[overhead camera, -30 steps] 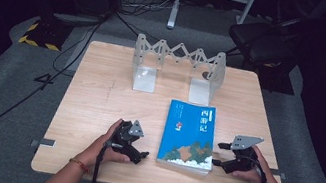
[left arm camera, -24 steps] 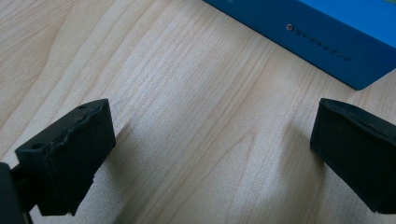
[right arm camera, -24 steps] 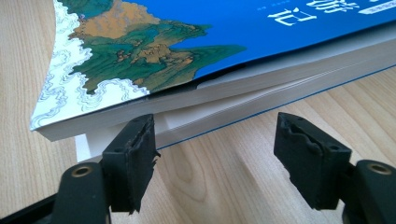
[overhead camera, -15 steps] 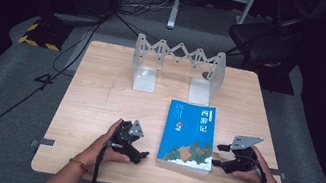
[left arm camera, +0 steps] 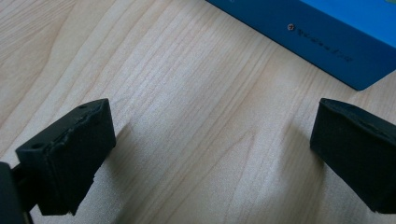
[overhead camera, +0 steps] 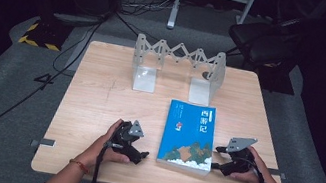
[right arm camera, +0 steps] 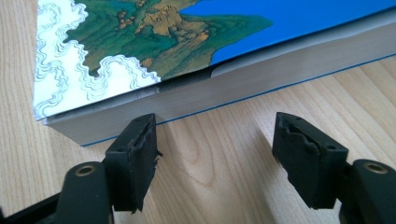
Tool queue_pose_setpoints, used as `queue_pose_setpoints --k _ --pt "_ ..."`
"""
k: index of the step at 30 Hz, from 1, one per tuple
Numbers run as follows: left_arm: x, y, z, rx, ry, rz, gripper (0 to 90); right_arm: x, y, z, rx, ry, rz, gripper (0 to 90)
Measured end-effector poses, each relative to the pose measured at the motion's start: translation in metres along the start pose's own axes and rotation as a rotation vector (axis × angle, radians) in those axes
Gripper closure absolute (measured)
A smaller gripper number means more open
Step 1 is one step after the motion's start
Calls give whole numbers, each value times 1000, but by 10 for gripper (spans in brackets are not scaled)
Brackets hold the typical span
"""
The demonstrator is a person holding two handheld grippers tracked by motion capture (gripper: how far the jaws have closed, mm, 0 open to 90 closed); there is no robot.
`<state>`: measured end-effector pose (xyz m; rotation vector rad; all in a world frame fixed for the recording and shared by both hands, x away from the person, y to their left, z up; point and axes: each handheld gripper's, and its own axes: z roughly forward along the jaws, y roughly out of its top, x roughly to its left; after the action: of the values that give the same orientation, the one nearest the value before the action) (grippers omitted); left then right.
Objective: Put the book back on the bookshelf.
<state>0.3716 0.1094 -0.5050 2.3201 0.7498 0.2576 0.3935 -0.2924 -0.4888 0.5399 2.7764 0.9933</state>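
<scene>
Resting on the wooden table (overhead camera: pixel 96 110) at the left, the left gripper (overhead camera: pixel 138 155) is seen with its jaws spread wide and nothing between them, just beside the spine of the blue paperback book (overhead camera: pixel 188 135). That book lies flat near the table's front edge, between the two grippers, with a clear expanding book rack (overhead camera: pixel 177 68) standing well behind it. At the right, the right gripper (overhead camera: pixel 215 161) is held low with its jaws parted and empty, close against the page edge. To lift the book well, one jaw should be slid beneath the fore edge and the other kept above the cover, so that the whole thickness is clamped rather than a few pages.
</scene>
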Motion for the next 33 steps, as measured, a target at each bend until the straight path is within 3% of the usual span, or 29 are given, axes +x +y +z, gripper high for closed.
queue_pose_setpoints --k 7,14,17,20,23,26,33 --pt "-1 0 0 2 3 -4 5 -2 0 -8 -61 18 19 321" --pt "-5 1 -1 12 7 -5 25 -2 1 -12 -85 20 29 331" --pt "-9 2 -2 -4 -18 30 73 -2 3 -17 -132 29 41 332" --pt "-13 4 -3 -10 -28 51 177 -1 5 -18 -128 19 37 333" --pt "-19 6 -3 -7 -37 58 169 0 3 -16 -106 18 33 336" --pt "-23 7 -2 0 -49 69 163 0 2 -11 -50 8 8 334" --pt "-24 7 -2 -6 -62 52 159 2 1 -5 0 20 -3 334"
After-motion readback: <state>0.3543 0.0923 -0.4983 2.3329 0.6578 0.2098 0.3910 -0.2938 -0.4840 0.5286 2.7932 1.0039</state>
